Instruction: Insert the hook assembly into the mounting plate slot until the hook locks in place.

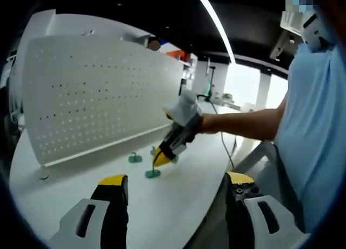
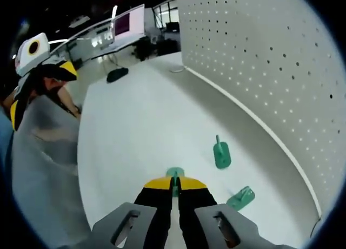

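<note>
A white perforated mounting plate (image 1: pixel 97 92) stands upright along the white table (image 1: pixel 178 205); it also rises on the right of the right gripper view (image 2: pixel 259 70). Three green hook pieces lie in front of it. My right gripper (image 2: pixel 173 185) is shut on the stem of one green hook (image 2: pixel 174 176), whose round base rests on the table. In the left gripper view that same gripper (image 1: pixel 160 158), held by a gloved hand, points down at this hook (image 1: pixel 152 173). Two other hooks (image 2: pixel 221 154) (image 2: pixel 241 197) lie loose nearer the plate. My left gripper (image 1: pixel 177 178) hovers open and holds nothing.
A dark object (image 2: pixel 117 74) lies at the table's far end. A black cable (image 1: pixel 223 138) runs over the table near its edge. The person's bare forearm (image 1: pixel 243 124) and light blue shirt (image 1: pixel 313 124) are on the right. Desks and screens stand in the background.
</note>
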